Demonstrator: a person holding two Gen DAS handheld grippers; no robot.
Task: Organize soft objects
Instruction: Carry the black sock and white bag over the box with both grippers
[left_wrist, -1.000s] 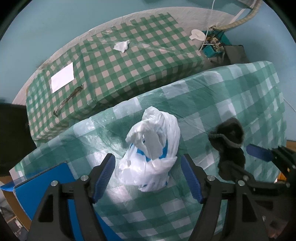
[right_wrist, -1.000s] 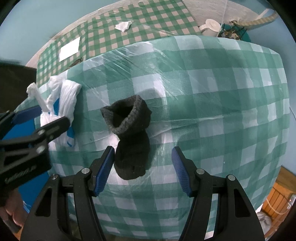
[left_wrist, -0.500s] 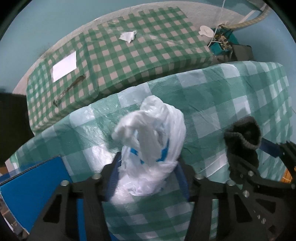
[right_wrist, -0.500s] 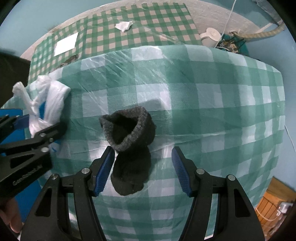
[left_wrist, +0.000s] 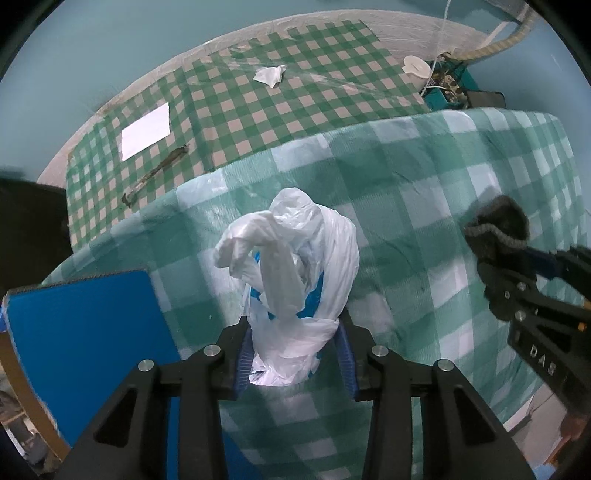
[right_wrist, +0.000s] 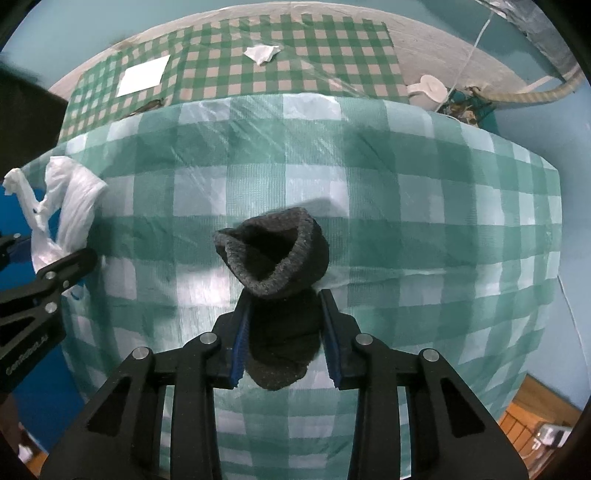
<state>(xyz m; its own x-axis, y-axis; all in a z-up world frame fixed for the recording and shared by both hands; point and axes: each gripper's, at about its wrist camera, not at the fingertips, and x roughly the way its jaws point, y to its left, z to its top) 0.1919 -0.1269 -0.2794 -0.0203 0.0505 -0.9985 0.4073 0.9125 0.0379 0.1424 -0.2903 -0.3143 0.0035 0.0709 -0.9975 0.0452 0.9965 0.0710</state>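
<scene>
My left gripper (left_wrist: 293, 354) is shut on a crumpled white plastic bag with blue print (left_wrist: 295, 266) and holds it above the teal checked tablecloth (left_wrist: 424, 192). My right gripper (right_wrist: 284, 349) is shut on a dark grey sock (right_wrist: 277, 266), whose open cuff points away from the camera, held above the same cloth (right_wrist: 424, 221). The sock and right gripper also show at the right edge of the left wrist view (left_wrist: 498, 236). The bag shows at the left of the right wrist view (right_wrist: 70, 199).
A blue box (left_wrist: 81, 332) stands at the table's left edge. Behind stands a second table with a green checked cloth (left_wrist: 295, 92), bearing a white paper (left_wrist: 146, 129), a crumpled tissue (left_wrist: 271, 74) and a dark strip (left_wrist: 155, 177). A white cup (right_wrist: 428, 88) and cables are at the far right.
Both grippers have closed: the left on the plastic bag, the right on the sock. Both objects have been lifted off the cloth.
</scene>
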